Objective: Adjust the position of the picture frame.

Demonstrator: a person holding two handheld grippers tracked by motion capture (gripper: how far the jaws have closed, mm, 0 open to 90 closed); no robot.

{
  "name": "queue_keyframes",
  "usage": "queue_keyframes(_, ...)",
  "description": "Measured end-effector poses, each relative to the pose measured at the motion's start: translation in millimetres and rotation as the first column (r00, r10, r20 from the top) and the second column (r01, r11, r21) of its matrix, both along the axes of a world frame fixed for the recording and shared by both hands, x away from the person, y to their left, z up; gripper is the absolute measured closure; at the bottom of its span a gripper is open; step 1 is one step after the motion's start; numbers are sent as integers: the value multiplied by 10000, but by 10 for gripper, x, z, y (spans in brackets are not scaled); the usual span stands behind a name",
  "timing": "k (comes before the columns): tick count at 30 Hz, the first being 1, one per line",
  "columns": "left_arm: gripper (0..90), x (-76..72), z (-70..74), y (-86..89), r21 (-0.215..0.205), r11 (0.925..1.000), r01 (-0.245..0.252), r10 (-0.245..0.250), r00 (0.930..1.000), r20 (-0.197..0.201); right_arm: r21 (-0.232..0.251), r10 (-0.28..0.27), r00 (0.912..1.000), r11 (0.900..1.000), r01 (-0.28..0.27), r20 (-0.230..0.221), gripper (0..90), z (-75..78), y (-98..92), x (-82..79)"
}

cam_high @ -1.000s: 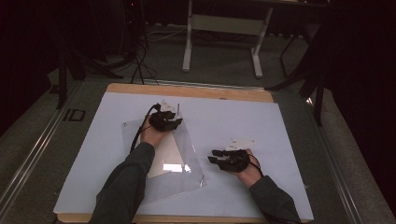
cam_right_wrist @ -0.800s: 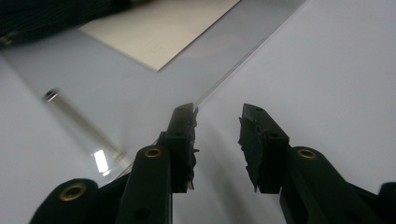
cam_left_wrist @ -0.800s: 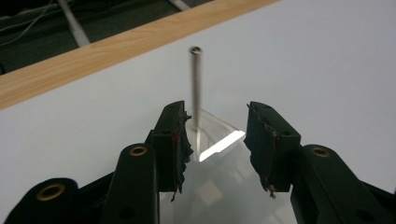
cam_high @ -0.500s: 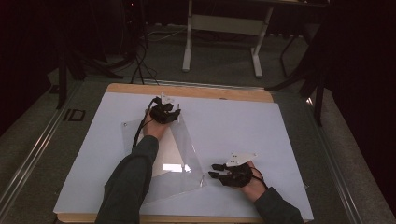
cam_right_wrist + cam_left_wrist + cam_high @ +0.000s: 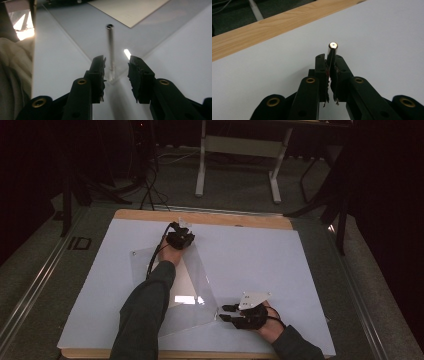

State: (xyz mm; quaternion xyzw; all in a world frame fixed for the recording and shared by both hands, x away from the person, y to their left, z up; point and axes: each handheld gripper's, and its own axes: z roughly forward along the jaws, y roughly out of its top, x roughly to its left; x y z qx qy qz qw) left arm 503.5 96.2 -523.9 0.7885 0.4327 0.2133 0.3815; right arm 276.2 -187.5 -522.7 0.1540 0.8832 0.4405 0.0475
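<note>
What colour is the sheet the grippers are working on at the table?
The sheet is clear and see-through, with a bright glare patch; the high view shows it best.

The right gripper (image 5: 116,75) holds its fingers (image 5: 98,72) apart around what looks like a clear panel's corner (image 5: 111,75).

My grippers (image 5: 181,238) (image 5: 230,313): black jaws w/ brass rivets. Sheet (image 5: 200,285) btwn them: clear, glossy. Metal pin (image 5: 332,50) in my left jaws: silver. Table (image 5: 280,255) under: white, w/ light wood edge.

One clear sheet (image 5: 200,285), two grippers, one white table (image 5: 260,255).
</note>
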Motion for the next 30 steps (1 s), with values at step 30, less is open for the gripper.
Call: queue_keyframes(30,849,110,16,-71,530,9976,452,-434,9985,-345,515,-992,9929,9934,1026,-650,831,-34,272,-11)
